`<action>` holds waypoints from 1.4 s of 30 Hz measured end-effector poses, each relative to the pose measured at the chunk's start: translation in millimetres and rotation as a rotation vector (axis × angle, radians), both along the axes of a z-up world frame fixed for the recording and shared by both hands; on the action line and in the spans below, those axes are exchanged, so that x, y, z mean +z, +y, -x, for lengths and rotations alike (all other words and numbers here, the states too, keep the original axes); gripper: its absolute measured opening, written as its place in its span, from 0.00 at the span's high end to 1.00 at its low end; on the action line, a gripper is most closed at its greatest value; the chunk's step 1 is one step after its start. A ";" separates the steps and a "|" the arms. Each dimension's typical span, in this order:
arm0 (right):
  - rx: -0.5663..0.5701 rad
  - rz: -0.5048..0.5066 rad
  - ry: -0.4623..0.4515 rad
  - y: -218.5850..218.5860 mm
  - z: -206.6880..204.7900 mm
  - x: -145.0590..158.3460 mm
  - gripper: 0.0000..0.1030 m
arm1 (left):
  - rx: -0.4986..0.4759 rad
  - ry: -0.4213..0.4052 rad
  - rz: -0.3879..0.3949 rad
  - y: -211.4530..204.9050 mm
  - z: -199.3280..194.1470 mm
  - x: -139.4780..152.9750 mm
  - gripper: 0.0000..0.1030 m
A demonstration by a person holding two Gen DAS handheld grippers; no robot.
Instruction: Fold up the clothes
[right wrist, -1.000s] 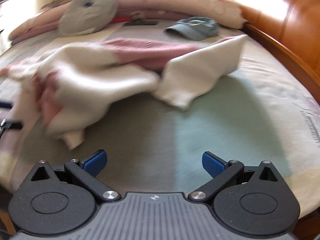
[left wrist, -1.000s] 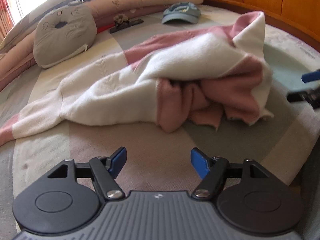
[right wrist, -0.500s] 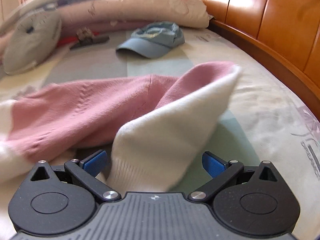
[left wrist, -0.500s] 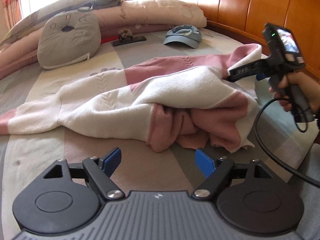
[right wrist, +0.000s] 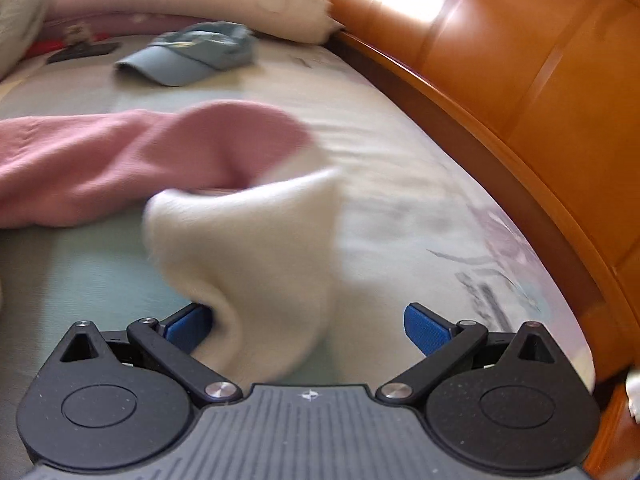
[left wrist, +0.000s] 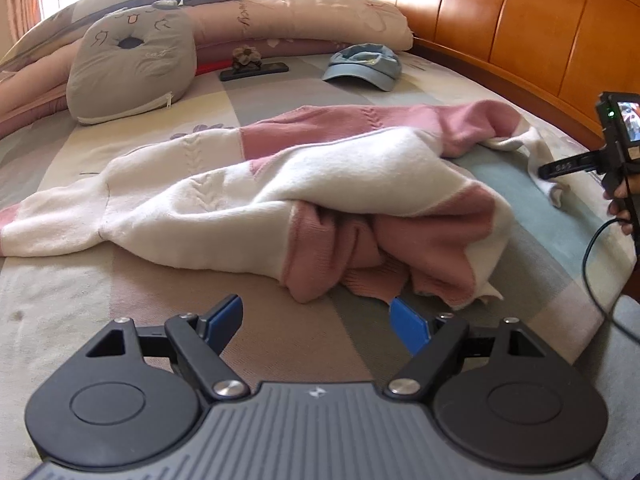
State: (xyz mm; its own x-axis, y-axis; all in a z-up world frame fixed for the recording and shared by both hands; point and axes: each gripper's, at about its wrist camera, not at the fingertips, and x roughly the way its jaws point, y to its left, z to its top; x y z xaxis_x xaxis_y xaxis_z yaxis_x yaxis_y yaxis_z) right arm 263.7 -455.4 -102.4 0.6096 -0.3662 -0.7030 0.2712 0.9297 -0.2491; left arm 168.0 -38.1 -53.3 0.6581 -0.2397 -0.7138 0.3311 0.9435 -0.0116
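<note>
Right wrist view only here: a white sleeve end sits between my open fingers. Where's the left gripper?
Observer: The left gripper is open over bare bedspread, short of the sweater; its jaws have just been opening, nothing between them.
Operator: How does the other sleeve lie?
Observer: Stretched out flat toward the left, white with a pink cuff.
Operator: And the rest of it?
Observer: Bunched in the middle, pink folds crumpled under a white layer.

Bright window daylight; right view motion-blurred.
</note>
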 end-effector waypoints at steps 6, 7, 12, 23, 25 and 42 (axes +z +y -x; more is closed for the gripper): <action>-0.157 0.019 -0.049 -34.2 28.2 9.1 0.00 | 0.012 -0.030 -0.012 0.3 15.4 12.7 0.21; -0.172 0.015 -0.057 -37.5 32.0 9.1 0.00 | 0.014 -0.035 -0.009 0.9 17.9 15.2 0.21; -0.213 -0.012 -0.105 -50.4 62.1 17.4 0.00 | -0.006 -0.057 -0.017 -4.0 32.6 23.9 0.17; 0.161 -0.066 -0.110 7.0 70.9 10.4 0.00 | -0.083 -0.078 -0.036 -29.8 50.4 29.9 0.17; 0.197 -0.081 -0.095 13.9 63.7 2.0 0.00 | -0.084 -0.078 -0.018 -29.1 49.3 29.9 0.17; 0.171 0.290 -0.082 11.3 22.8 -27.7 0.05 | -0.094 -0.025 -0.048 -43.9 8.5 6.7 0.17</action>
